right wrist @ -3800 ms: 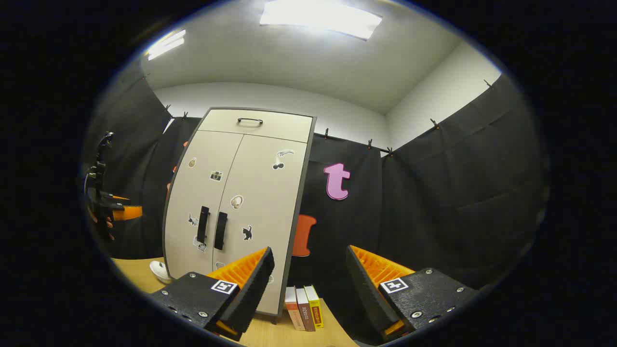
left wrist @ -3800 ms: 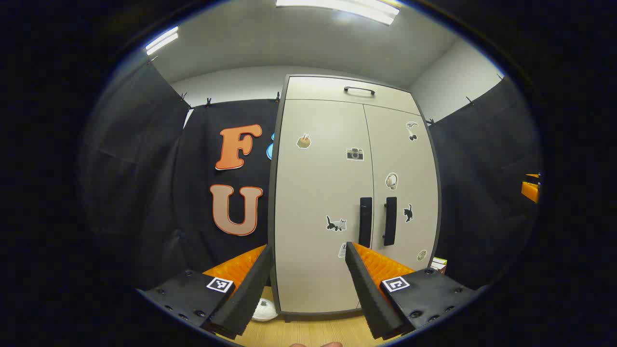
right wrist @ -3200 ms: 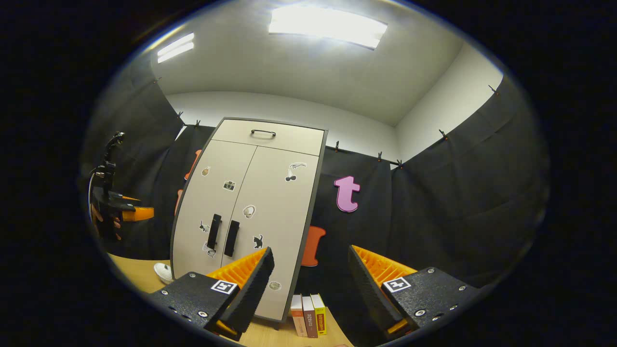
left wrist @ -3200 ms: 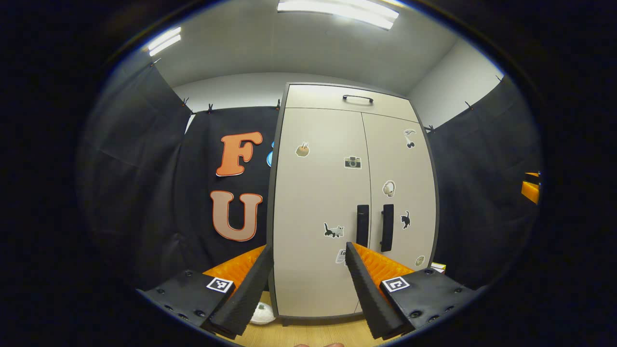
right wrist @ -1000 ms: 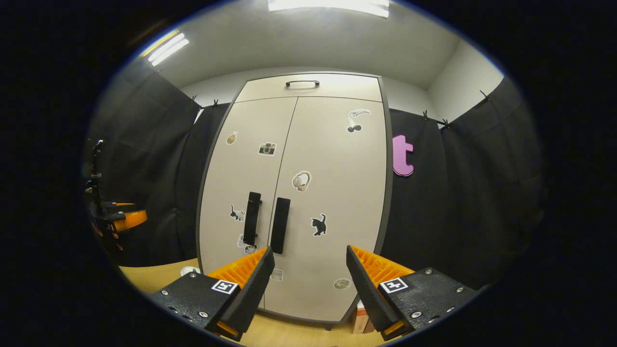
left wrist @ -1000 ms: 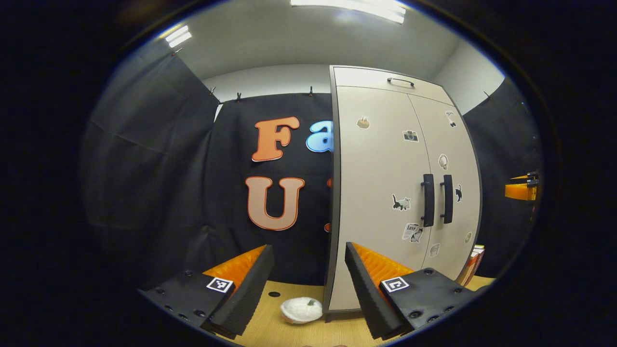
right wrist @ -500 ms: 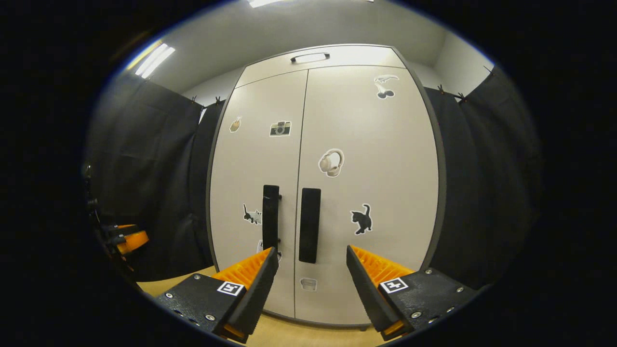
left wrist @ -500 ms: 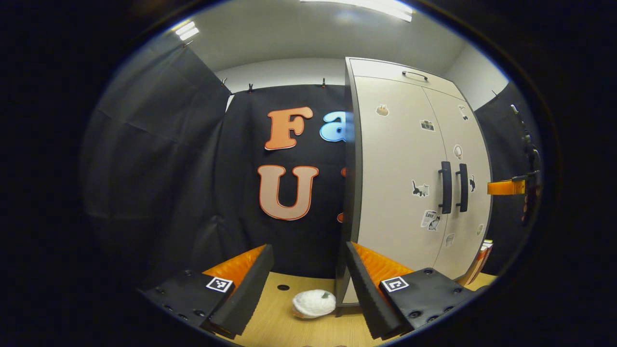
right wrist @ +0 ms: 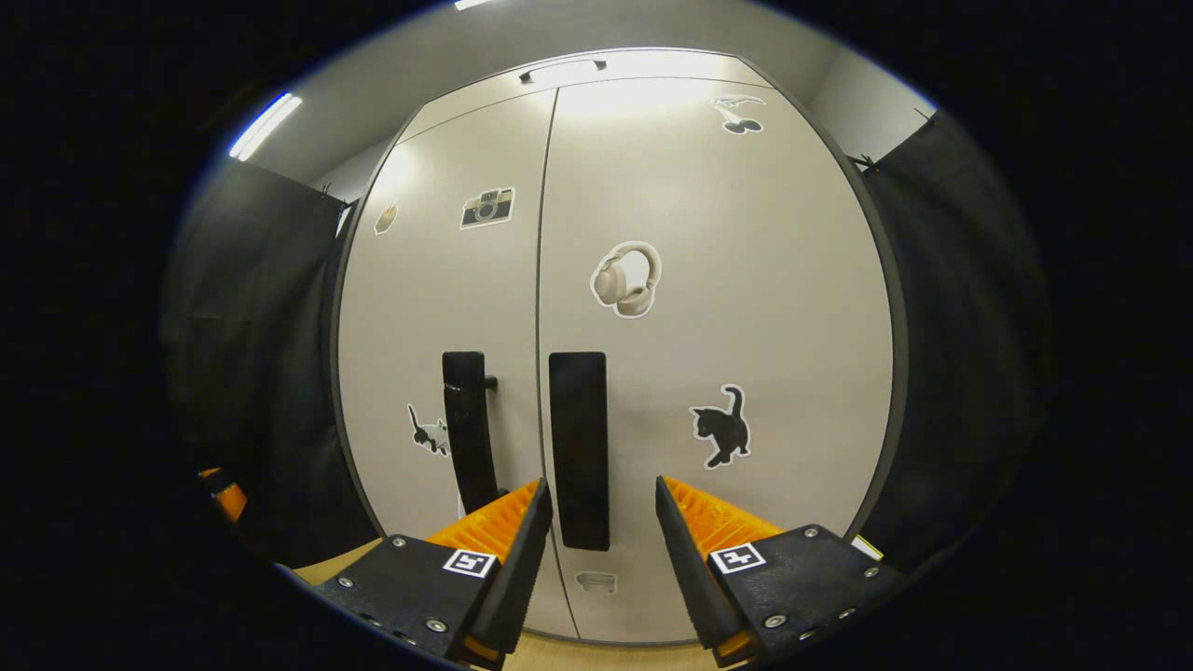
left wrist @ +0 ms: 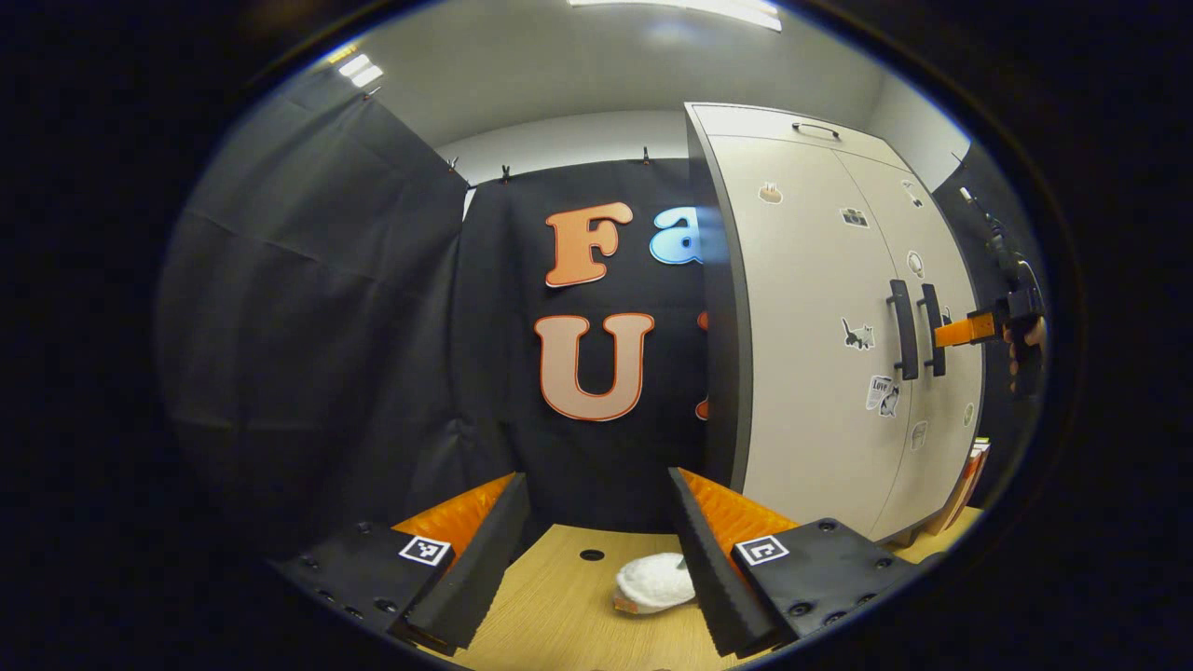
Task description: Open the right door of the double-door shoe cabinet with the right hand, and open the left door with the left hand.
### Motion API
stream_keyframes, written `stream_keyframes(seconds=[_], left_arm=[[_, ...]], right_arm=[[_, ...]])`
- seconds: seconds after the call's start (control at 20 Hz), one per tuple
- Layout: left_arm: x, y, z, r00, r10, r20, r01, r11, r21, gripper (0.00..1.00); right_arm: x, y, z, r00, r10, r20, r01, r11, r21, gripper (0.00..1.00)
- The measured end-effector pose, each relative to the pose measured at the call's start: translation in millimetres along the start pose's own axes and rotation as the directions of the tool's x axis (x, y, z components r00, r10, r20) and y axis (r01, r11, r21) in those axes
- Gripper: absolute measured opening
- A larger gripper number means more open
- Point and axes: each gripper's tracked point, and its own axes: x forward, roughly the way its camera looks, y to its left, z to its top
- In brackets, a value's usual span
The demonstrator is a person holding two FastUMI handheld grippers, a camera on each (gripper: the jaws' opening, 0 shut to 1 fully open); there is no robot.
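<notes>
The pale double-door shoe cabinet [right wrist: 727, 242] stands close ahead in the right gripper view, both doors closed. My right gripper [right wrist: 596, 522] is open, its fingers on either side of the lower end of the right door's black handle [right wrist: 578, 447], a little short of it. The left door's black handle [right wrist: 466, 429] is just to the left. In the left gripper view the cabinet [left wrist: 811, 280] stands to the right, and my left gripper [left wrist: 596, 531] is open and holds nothing, pointing at the cloth wall left of the cabinet. The right gripper [left wrist: 969, 329] shows by the handles [left wrist: 915, 317], held by a hand [left wrist: 1023, 359].
A white rounded object [left wrist: 654, 582] lies on the wooden table [left wrist: 559, 624] near the cabinet's left foot, beside a small hole [left wrist: 591, 554] in the tabletop. Books [left wrist: 965, 480] stand at the cabinet's right side. Black cloth walls enclose the booth.
My right gripper has swung toward the cabinet and closed in on the right door's handle, with its fingers a little narrower. My left gripper has turned left, so the cabinet has slid to the right.
</notes>
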Motion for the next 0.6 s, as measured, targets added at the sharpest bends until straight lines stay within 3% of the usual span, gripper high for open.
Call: stream_keyframes(seconds=[0.2, 0.5, 0.6], left_arm=[[6, -6, -11, 1.0, -0.017, -0.02, 0.017, 1.0, -0.023, 0.95], [14, -9, -29, 0.998, -0.033, -0.044, 0.031, 0.999, -0.038, 0.95], [13, -8, -30, 0.998, -0.033, -0.051, 0.031, 0.999, -0.025, 0.95]], right_arm=[[10, 4, 0, 0.999, -0.043, -0.006, 0.043, 0.998, 0.034, 0.6], [22, 8, -3, 0.996, -0.08, -0.031, 0.082, 0.994, 0.077, 0.36], [25, 7, -4, 0.995, -0.092, -0.042, 0.096, 0.991, 0.094, 0.35]])
